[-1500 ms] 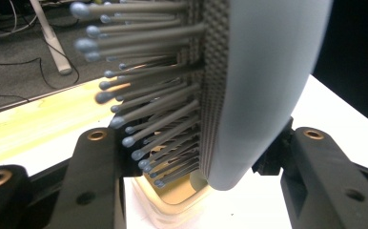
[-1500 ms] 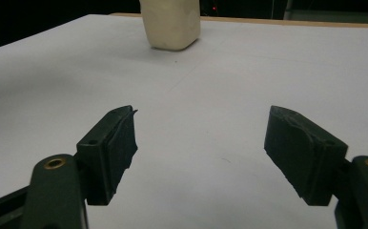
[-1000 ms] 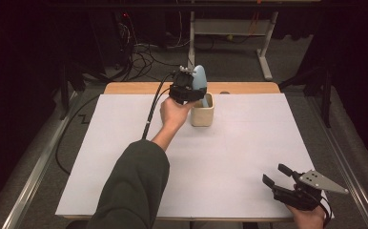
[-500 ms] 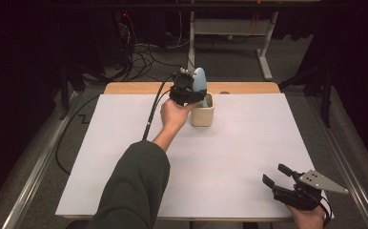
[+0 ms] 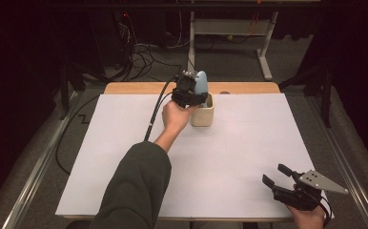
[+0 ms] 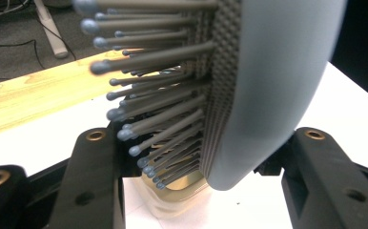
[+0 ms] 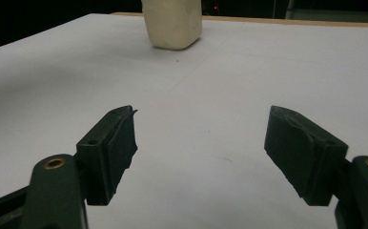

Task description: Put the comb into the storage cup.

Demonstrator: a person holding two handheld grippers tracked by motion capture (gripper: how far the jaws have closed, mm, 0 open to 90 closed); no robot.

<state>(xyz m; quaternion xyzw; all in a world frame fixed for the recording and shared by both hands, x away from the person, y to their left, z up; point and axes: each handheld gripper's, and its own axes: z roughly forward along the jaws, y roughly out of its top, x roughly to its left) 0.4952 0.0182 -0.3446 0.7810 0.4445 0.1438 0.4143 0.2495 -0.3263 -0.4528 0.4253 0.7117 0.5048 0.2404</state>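
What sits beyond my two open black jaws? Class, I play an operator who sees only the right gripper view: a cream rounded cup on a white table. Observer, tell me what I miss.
Observer: In the high view, the left gripper holds a pale blue plastic hairbrush upright over that cream cup.
Operator: Which way do its bristles face?
Observer: The left gripper view shows the grey ball-tipped bristles pointing to that picture's left, toward the left jaw; the smooth back faces the right jaw.
Operator: Where is my own gripper?
Observer: The right gripper rests near the front right corner of the white table, far from the cup, jaws open.
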